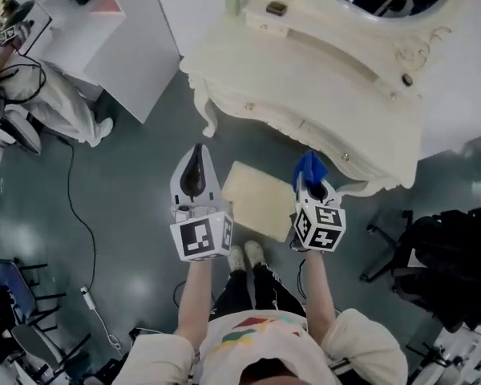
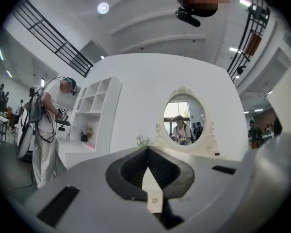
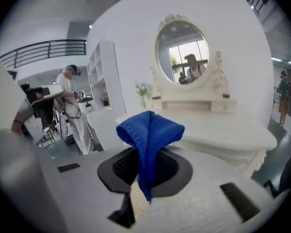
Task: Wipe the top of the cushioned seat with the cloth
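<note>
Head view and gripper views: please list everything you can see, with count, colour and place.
Cloth: one, blue, in the right jaws.
Seat: one, cream, on the floor between the grippers.
Dressing table: one, cream, beyond the seat.
Mirror: one, oval, on the table.
Shelf: one, white, left of the table.
Chair: one, black, at right.
Person: one, in white, at left.
Left gripper: grey, jaws shut, empty.
Right gripper: grey, jaws shut on cloth.

- This is a big work hall, like a lab, with one corner made up like a bedroom.
- A cream dressing table (image 1: 305,87) with an oval mirror (image 2: 184,119) stands by white shelves (image 2: 94,113).
- The ceiling is very high, with a black railing (image 2: 53,38) up there.
- A wire (image 1: 70,183) lies on the grey floor (image 1: 136,191).
- A black chair (image 1: 402,247) stands there (the office kind).
- Another person (image 2: 43,130) wears gear.
</note>
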`<action>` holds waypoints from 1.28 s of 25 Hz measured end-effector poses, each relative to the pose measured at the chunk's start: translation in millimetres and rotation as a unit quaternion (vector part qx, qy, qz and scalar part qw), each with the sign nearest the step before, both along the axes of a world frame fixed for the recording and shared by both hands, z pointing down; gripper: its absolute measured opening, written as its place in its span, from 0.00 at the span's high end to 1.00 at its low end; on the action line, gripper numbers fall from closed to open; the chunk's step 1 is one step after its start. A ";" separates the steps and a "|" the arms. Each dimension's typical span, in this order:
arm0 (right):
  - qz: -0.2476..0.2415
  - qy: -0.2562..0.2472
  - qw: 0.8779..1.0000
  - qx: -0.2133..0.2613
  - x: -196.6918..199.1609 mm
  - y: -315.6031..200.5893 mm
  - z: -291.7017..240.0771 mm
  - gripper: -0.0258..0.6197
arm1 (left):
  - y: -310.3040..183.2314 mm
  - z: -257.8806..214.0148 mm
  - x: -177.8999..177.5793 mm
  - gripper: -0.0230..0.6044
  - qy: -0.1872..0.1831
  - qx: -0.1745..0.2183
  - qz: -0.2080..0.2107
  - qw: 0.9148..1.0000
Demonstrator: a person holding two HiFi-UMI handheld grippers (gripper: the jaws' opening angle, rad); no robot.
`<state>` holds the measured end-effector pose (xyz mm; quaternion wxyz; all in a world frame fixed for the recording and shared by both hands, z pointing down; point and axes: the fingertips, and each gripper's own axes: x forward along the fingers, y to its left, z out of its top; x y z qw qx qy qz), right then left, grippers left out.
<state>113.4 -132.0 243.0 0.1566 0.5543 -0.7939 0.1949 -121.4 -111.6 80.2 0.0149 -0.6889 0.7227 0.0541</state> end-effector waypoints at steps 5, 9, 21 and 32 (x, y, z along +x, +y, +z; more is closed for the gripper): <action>-0.053 -0.004 0.988 0.143 -51.2 6.2 -151.3 0.91 | 45.7 -67.5 -11.5 0.96 -0.007 0.005 -0.013 1.000; -0.102 -0.006 0.968 0.231 -93.5 39.2 -231.8 0.91 | 88.5 -107.9 -22.6 0.96 -0.018 0.008 -0.039 0.999; -0.208 -0.037 0.917 0.339 -151.0 137.5 -314.6 0.91 | 161.6 -164.0 -29.0 0.96 -0.069 0.051 -0.083 0.993; -0.247 -0.045 0.906 0.341 -159.7 168.8 -308.3 0.91 | 188.5 -162.1 -27.7 0.96 -0.068 0.061 -0.097 0.991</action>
